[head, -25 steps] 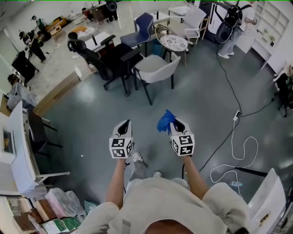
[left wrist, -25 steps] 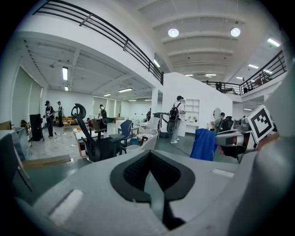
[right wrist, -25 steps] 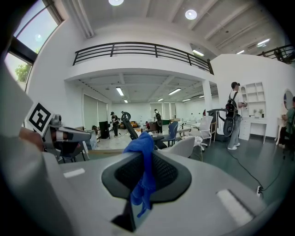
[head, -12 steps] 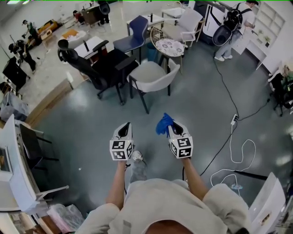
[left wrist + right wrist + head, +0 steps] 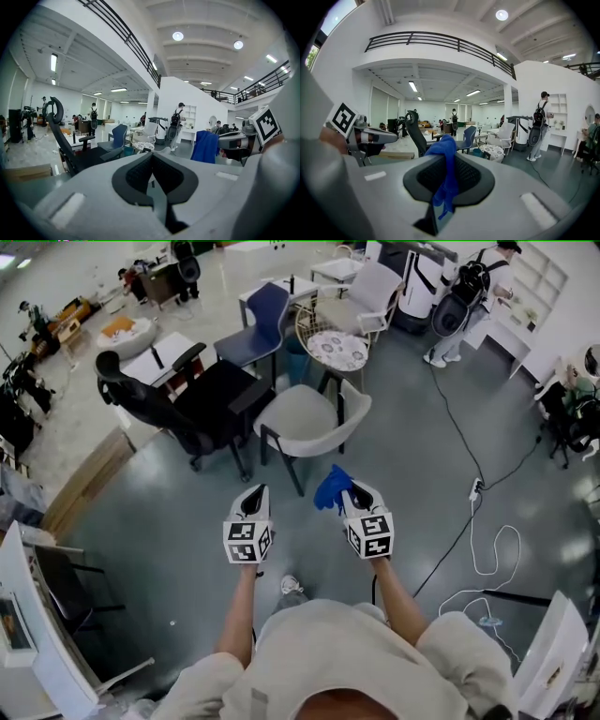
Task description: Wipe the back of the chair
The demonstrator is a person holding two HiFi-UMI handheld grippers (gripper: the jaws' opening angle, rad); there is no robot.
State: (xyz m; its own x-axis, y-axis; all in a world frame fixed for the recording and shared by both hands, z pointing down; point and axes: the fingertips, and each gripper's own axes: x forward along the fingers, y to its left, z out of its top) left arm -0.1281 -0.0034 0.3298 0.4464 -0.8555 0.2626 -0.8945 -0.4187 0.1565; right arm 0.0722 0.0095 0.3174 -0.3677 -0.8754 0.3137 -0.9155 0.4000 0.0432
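Head view shows a person standing on a grey floor (image 5: 169, 549) with a claw in each hand, both held out at about the same height. The left gripper (image 5: 252, 495) has its jaws drawn together with nothing between them, and the left gripper view confirms it: the dark pads (image 5: 136, 176) of that gripper (image 5: 152, 155) meet at the tip and hold nothing. The right gripper (image 5: 350, 490) is clamped on a blue cloth (image 5: 330, 489), which bunches up past the tips and leans toward the left gripper. In the right gripper view the cloth (image 5: 442, 147) sits pinched between the jaws of that gripper (image 5: 450, 156), and a strip of it hangs down the gap. The chair (image 5: 309, 418), pale grey with dark legs, stands on the floor straight ahead of both grippers and apart from them, its curved back turned toward the person. A black office chair (image 5: 155, 404) stands just left of it, a blue chair (image 5: 262, 315) farther off, and a round patterned table (image 5: 339, 350) just beyond the grey one. A white cable (image 5: 487, 549) loops over the floor on the right, and another person (image 5: 459, 296) with a backpack stands near the far right corner.
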